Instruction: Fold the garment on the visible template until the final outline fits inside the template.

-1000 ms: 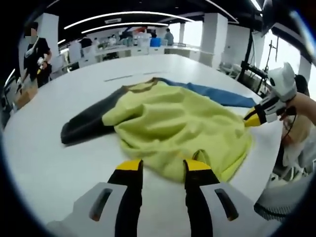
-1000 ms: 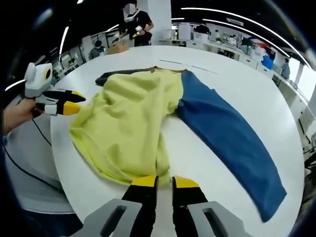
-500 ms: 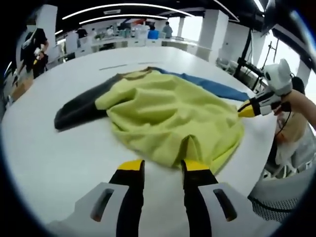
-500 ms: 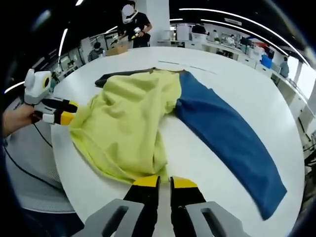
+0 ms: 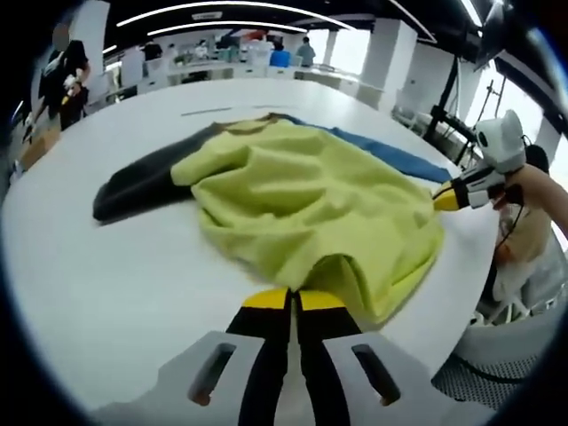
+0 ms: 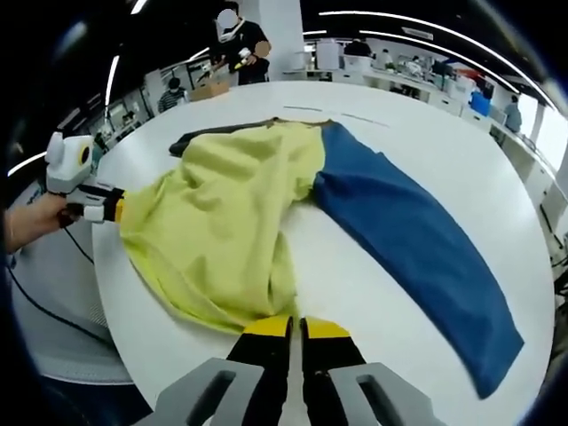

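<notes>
I've got both grippers on the hem of the rumpled yellow garment with blue and dark sleeves (image 6: 222, 213). Left gripper (image 5: 293, 300) jaws are pinched together on the hem, and right gripper (image 6: 295, 327) jaws are clamped on it too, on the white round worktop (image 6: 417, 133).

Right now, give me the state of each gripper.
Left gripper: shut on the yellow garment hem.
Right gripper: shut on the same garment's hem.

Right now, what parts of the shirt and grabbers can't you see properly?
- Left gripper, left gripper view: the yellow hem folds over its tips, hiding any pinched cloth.
- Right gripper, right gripper view: its tips meet the hem; grip unclear.
- Dark sleeve, right gripper view: mostly behind the yellow body.
- Template: not discernible on the table.
</notes>
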